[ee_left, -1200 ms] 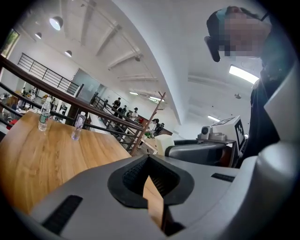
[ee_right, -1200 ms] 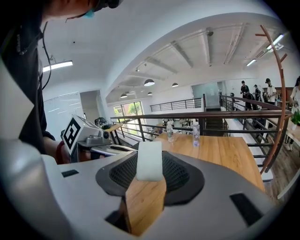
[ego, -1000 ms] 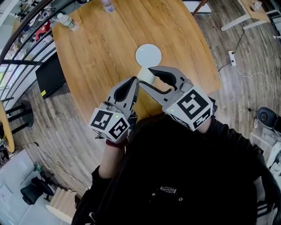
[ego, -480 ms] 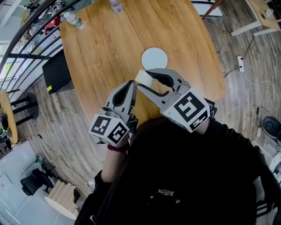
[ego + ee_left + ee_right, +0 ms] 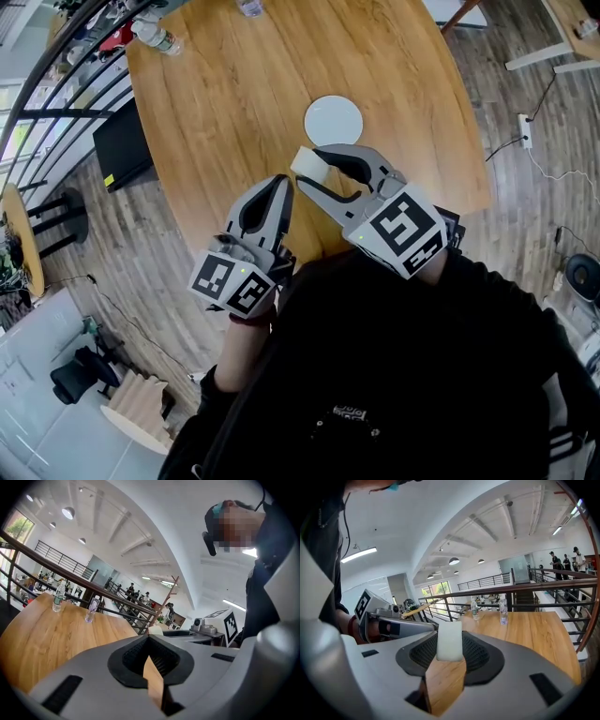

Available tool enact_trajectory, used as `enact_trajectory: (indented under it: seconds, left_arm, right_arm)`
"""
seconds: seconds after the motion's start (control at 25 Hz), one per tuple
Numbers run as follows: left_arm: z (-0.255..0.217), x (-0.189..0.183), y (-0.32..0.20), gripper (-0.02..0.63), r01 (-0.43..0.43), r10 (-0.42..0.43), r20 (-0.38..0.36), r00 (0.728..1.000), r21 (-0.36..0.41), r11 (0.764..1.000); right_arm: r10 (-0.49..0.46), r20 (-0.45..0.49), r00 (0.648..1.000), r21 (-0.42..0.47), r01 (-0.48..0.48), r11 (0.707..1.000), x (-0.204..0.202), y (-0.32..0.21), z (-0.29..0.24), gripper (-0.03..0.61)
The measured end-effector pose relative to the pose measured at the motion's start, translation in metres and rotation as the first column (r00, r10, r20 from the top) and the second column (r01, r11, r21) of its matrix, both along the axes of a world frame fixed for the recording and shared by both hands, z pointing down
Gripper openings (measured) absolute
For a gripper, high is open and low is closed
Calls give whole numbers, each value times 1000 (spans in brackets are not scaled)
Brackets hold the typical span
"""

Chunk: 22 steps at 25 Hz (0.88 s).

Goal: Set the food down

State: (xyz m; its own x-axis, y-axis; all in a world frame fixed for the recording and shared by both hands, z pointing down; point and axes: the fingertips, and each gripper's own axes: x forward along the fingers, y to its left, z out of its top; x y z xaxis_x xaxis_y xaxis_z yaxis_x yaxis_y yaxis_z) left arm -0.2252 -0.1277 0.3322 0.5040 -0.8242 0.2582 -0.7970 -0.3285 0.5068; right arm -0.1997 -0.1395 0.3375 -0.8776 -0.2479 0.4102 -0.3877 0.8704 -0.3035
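right gripper (image 5: pixel 308 165): clamping pale rectangular food block (image 5: pixel 450 641)
left gripper (image 5: pixel 283 183): closed, empty
risk: early release misses round white plate (image 5: pixel 334 120), 12 o'clock

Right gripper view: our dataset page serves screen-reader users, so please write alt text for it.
The right gripper clamps a whitish block of food between its jaws above a wooden table. The left gripper sits at the left, and two water bottles stand at the table's far edge by a railing.

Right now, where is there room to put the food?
The round wooden table is bare all around the small white round plate, widest left towards the clear plastic bottle. Crowded only near the left gripper and right gripper.
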Motion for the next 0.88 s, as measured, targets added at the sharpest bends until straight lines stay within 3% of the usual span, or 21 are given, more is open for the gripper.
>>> enact_trajectory:
  seconds: [0.88]
  left_arm:
    - [31,1,-14,5,40,-34,47,998,-127,991]
  right_arm:
    - [2,-14,1000,-35,-2,999,-5,-32,51,173]
